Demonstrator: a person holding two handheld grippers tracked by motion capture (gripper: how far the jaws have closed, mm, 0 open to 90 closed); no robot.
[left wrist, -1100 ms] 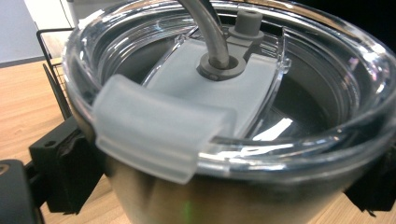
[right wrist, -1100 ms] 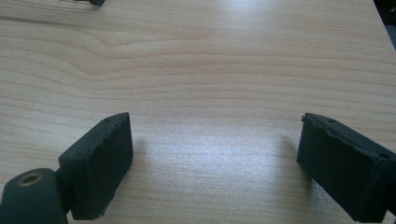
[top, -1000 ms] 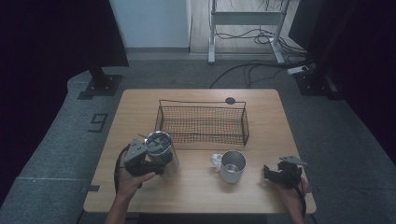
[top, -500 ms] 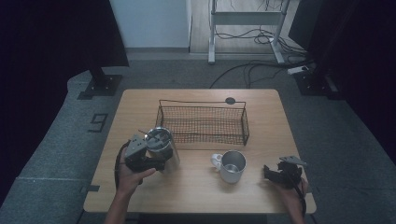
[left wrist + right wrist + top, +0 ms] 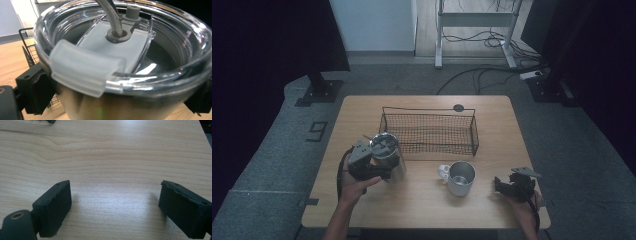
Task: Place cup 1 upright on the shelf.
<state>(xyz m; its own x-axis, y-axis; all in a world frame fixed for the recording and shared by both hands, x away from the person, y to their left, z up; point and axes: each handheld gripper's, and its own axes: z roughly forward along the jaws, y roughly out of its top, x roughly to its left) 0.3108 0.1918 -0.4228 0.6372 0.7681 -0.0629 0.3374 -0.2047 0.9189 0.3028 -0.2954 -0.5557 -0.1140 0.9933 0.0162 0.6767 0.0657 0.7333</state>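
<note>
Tumbler (image 5: 120, 75) clamped between left claw (image 5: 379, 170) jaws, beside basket (image 5: 429, 134); right claw (image 5: 115, 205) released.

Steel tumbler (image 5: 388, 160) with clear lid (image 5: 120, 47), black wire basket (image 5: 430, 132), pale woodgrain table (image 5: 422, 200).

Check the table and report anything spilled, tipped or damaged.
Nothing stands out. The steel tumbler stands upright in the left gripper, lid and straw in place; the mug sits upright beside the wire basket. No spill shows on the table.
</note>
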